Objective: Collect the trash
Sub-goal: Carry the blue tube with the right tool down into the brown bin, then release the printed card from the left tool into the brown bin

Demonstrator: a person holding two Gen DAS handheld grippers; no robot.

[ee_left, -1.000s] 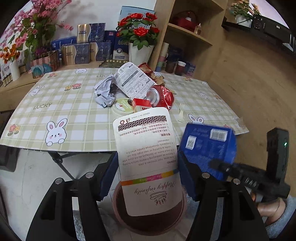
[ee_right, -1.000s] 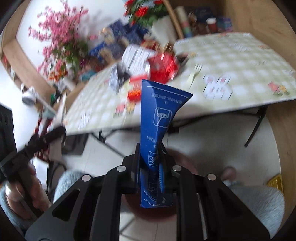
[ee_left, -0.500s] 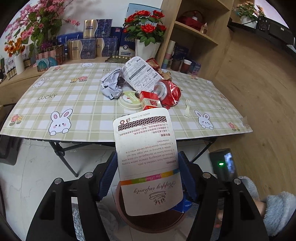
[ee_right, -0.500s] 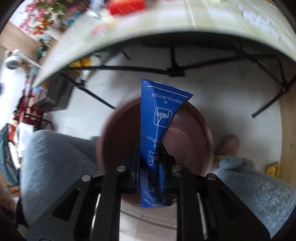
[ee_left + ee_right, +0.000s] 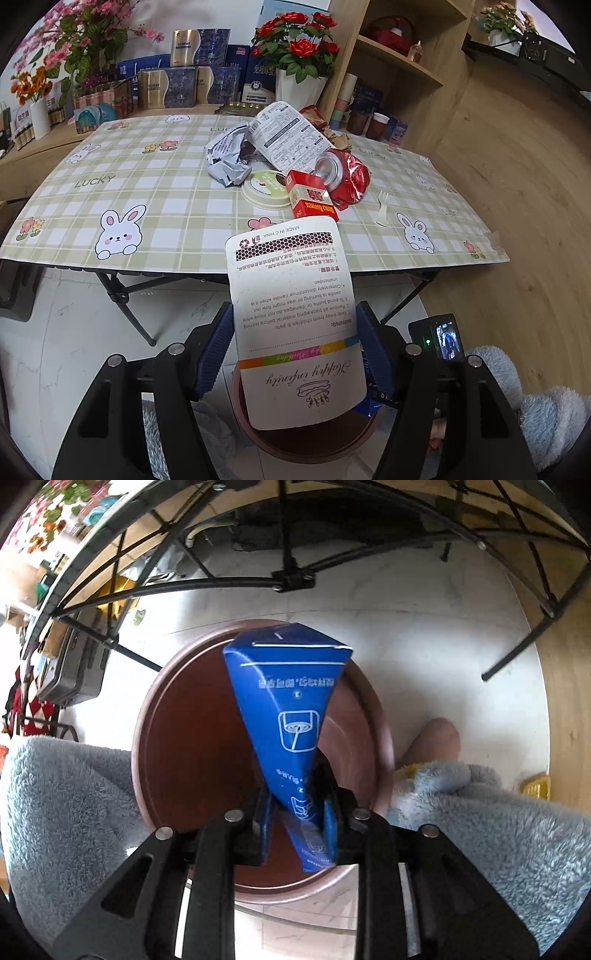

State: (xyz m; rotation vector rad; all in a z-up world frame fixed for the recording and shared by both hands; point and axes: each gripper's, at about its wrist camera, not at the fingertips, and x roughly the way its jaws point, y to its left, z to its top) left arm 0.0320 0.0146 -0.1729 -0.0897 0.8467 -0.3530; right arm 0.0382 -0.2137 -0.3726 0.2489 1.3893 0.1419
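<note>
Between the blue pads of the left gripper (image 5: 295,354) a white card (image 5: 291,314) with upside-down printed warnings stands upright, the jaws spread wide and clamped on its two side edges. Directly below this gripper sits the brown bin (image 5: 306,441), its rim showing under the card's lower end, with a scrap of blue packaging just visible at the card's right edge. To the right of the left gripper, close by, the right tool's small screen (image 5: 447,338) glows beside fluffy grey-blue sleeves (image 5: 532,406). Ahead and above, the checked tablecloth (image 5: 110,199) with rabbit prints carries the remaining litter: nearest the gripper a red carton (image 5: 310,197), touching it on the left a round pale lid (image 5: 264,188), on the right a crushed red can (image 5: 345,177), farther right a white plastic fork (image 5: 382,208) lying apart. Behind these lie crumpled grey-white wrapping (image 5: 227,157) and a printed white sheet (image 5: 284,138), with brown snack wrappers (image 5: 325,123) beyond. Farthest off stand a vase of red roses (image 5: 297,48) and stacked gift boxes (image 5: 184,77).

In the right gripper (image 5: 299,819) a flattened blue carton (image 5: 291,705) is pinched at its narrow end, the jaws nearly closed on it, its wide end fanning forward over the bin's (image 5: 184,738) open mouth straight below. Beyond the bin run the table's black folding legs (image 5: 291,579)
</note>
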